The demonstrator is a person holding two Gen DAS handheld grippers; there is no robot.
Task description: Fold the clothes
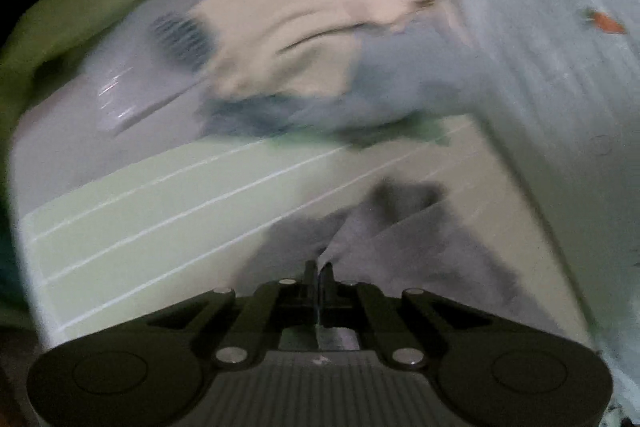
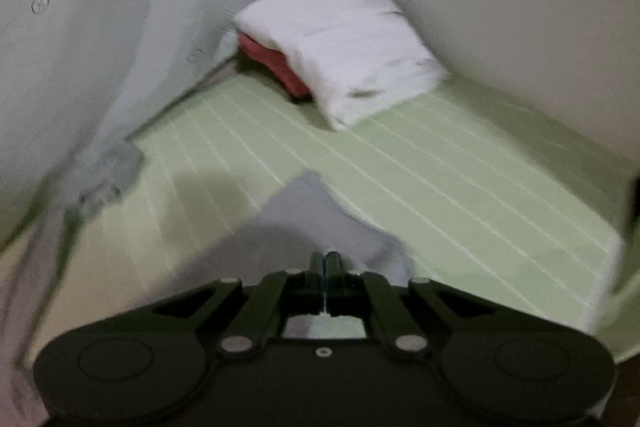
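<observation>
Broadly, the green striped bed (image 2: 460, 179) fills both views, with a white pillow (image 2: 344, 47) at its far corner. Over it hangs the grey garment (image 2: 316, 211), pinched by the left tongs (image 1: 319, 269) and right tongs (image 2: 326, 259), both clamped narrow. Blur suggests fast motion; thin bites could slip, dropping the cloth crooked.

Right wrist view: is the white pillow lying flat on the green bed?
No, the white pillow is propped on a red cushion.
</observation>
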